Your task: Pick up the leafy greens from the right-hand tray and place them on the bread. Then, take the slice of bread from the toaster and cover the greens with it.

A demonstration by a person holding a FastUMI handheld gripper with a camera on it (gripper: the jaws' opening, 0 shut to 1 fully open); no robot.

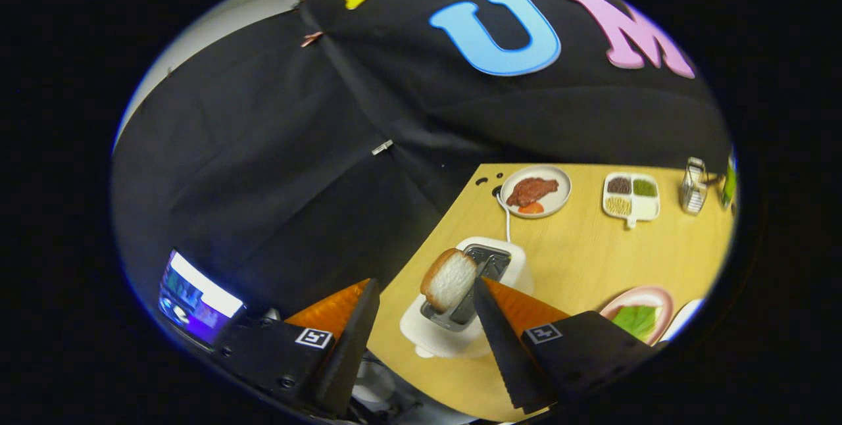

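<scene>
Since the greens (pixel 633 320) already lie on the bread in the pink plate (pixel 651 293) beside the right finger, the remaining item is the bread slice (pixel 448 279), standing proud of the toaster (pixel 460 333) slot, easy to nip; gripper (pixel 426 290) fingers spread apart, slice between their tips, apparently untouched. Beyond, on the wooden surface (pixel 579 254): 1 round plate (pixel 536 190) with meat and an orange piece; 1 divided tray (pixel 631 196), 4 compartments, 3 of them holding dark, green and pale grains
</scene>
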